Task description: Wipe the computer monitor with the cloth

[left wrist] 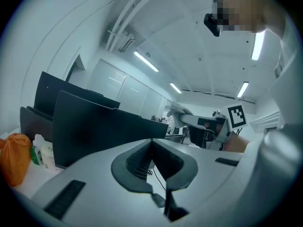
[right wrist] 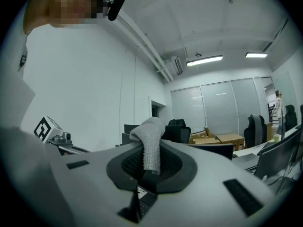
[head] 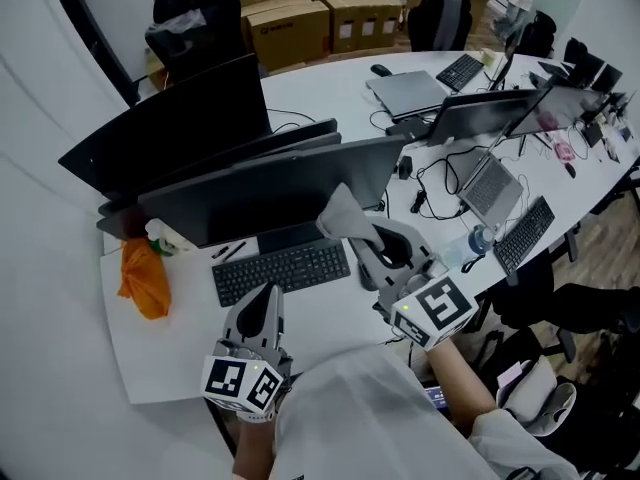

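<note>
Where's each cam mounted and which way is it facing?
Head view: on the head, steeply down at monitor and keyboard; left gripper, right gripper, forearm show.
Left gripper view: on the left gripper, along shut empty jaws, tilted up past the monitor.
Right gripper view: on the right gripper, along jaws shut on the cloth, tilted up at the room.
Shared: each gripper view shows the other gripper's marker cube.
</note>
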`<state>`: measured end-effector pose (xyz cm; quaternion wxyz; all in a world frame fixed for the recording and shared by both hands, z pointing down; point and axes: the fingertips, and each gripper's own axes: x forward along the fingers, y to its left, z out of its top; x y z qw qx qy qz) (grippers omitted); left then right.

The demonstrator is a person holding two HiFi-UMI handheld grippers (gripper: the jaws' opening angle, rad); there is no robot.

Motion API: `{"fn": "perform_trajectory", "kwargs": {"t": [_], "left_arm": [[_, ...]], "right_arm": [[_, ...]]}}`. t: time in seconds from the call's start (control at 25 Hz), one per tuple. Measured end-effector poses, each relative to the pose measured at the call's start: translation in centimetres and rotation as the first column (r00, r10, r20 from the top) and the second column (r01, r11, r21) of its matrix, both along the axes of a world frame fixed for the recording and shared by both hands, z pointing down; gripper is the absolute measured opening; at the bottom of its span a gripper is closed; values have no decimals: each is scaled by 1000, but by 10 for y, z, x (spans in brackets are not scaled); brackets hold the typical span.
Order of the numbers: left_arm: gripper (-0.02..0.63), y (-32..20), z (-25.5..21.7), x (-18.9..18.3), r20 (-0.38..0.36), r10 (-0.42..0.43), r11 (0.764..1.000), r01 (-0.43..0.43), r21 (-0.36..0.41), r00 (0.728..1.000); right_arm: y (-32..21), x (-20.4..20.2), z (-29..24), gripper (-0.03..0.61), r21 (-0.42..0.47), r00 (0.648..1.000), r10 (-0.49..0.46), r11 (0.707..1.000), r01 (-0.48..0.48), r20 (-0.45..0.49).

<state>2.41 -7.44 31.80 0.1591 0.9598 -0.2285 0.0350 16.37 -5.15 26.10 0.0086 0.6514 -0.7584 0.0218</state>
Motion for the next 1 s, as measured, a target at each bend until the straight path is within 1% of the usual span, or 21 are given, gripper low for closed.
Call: {"fn": "perform_trajectory", "kwargs": {"t": [0.16, 0.28, 0.64, 0.76, 1.0], "left_arm": [[20, 0, 0, -3, 19, -12, 1000, 11, 29, 1000], [18, 3, 0, -4, 28, -22, 998, 21, 53, 999], [20, 4, 7, -3, 59, -43, 997, 38, 73, 997], [20, 3, 7, -1, 64, -39, 996, 33, 80, 997], [20, 3, 11, 5, 69, -35, 996, 29, 85, 997]], "right_arm": [[16, 9, 12, 31, 28, 998, 57, 998, -57, 3], [28, 12, 24, 31, 19, 997, 77, 997, -77, 0], [36, 5, 58, 31, -49, 998, 59, 997, -57, 31], [32, 2, 61, 31, -55, 998, 57, 997, -55, 39], [29, 3, 64, 31, -71, 999, 41, 997, -39, 23]]}}
